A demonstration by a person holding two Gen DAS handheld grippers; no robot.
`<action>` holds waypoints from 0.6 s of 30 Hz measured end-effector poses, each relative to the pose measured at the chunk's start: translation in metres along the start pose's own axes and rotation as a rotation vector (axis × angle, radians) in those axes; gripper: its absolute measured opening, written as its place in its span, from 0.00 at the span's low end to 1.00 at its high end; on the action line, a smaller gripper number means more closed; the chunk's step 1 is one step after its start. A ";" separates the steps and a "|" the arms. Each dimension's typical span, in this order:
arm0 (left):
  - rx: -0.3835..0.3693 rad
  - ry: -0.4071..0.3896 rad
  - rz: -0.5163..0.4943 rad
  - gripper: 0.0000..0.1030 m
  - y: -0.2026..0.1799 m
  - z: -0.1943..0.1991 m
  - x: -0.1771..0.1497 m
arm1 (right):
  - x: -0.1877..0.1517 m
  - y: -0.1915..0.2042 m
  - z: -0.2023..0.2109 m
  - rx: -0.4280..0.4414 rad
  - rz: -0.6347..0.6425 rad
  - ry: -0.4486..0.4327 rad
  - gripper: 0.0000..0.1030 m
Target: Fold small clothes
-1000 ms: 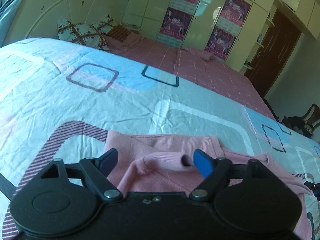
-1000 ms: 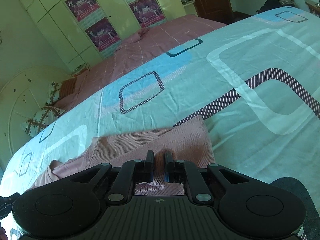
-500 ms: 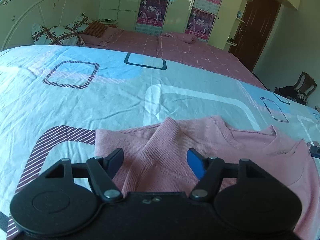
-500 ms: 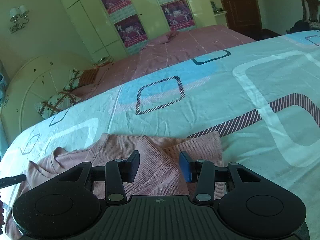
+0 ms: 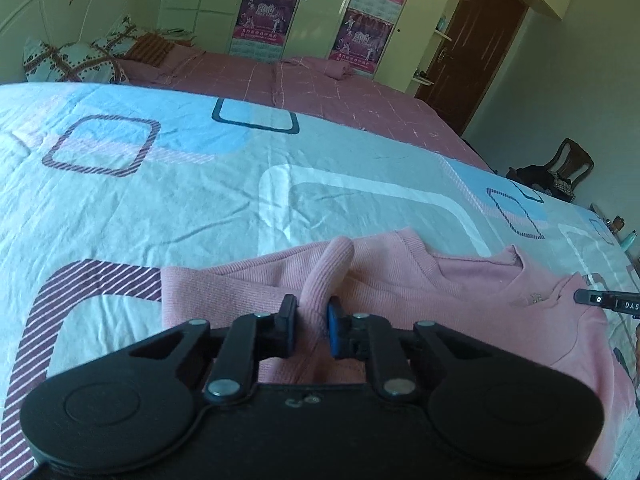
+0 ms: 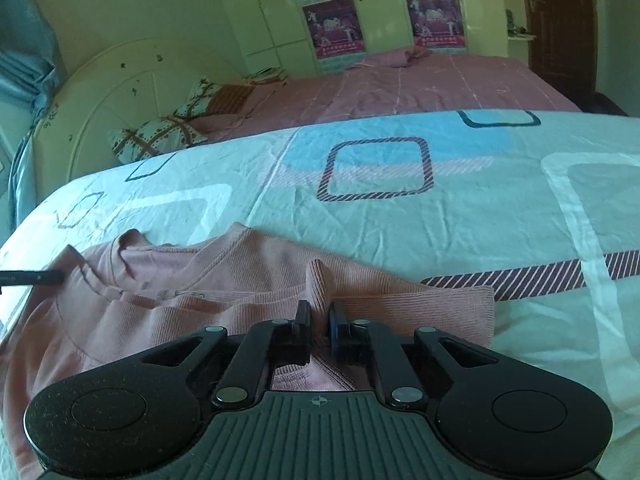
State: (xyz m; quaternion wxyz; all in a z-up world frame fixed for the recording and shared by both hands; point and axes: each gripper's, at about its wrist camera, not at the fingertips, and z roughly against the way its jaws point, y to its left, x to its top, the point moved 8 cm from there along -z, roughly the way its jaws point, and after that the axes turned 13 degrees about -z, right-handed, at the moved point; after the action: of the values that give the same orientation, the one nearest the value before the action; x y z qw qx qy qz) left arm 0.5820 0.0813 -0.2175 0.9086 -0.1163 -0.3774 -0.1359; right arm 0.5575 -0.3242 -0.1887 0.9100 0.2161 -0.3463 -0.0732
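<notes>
Left gripper (image 5: 312, 330) pinched on raised ridge of pink sweater (image 5: 460, 304), jaws narrow, fabric between. Sweater lies flat on patterned bedsheet (image 5: 200, 200), long axis across view: hem edge at left, neckline (image 5: 516, 268) far at right. Right gripper (image 6: 319, 326) also clamped narrow on a fabric ridge, near hem end; neckline at its far left. Both claws sit at hem side, so fold probably goes toward neckline. Which one is nearer, cannot tell.
</notes>
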 end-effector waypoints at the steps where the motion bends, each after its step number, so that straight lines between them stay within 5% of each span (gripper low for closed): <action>1: 0.011 -0.021 -0.001 0.12 -0.001 0.004 0.002 | 0.000 0.002 0.003 0.002 0.011 -0.012 0.07; 6: 0.125 -0.178 0.068 0.06 0.008 0.030 0.017 | 0.027 -0.005 0.037 -0.011 -0.098 -0.229 0.04; 9: 0.201 -0.185 0.114 0.06 0.017 0.027 0.017 | 0.040 -0.021 0.043 -0.087 -0.172 -0.309 0.00; 12: 0.212 -0.146 0.100 0.06 0.013 0.017 0.012 | 0.035 -0.030 0.029 -0.111 -0.204 -0.260 0.00; 15: 0.196 -0.115 0.037 0.06 0.003 0.012 0.005 | 0.024 -0.027 0.020 -0.038 -0.211 -0.154 0.01; 17: 0.187 -0.097 0.020 0.06 0.001 0.011 0.002 | 0.021 -0.023 0.017 -0.017 -0.190 -0.123 0.16; 18: 0.189 -0.091 0.016 0.06 0.001 0.011 0.002 | 0.021 -0.020 0.015 0.002 -0.189 -0.111 0.36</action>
State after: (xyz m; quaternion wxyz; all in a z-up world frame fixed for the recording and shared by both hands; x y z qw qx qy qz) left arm 0.5765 0.0857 -0.2092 0.8984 -0.0393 -0.4285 -0.0872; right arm 0.5635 -0.3534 -0.1749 0.8782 0.2442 -0.3745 -0.1701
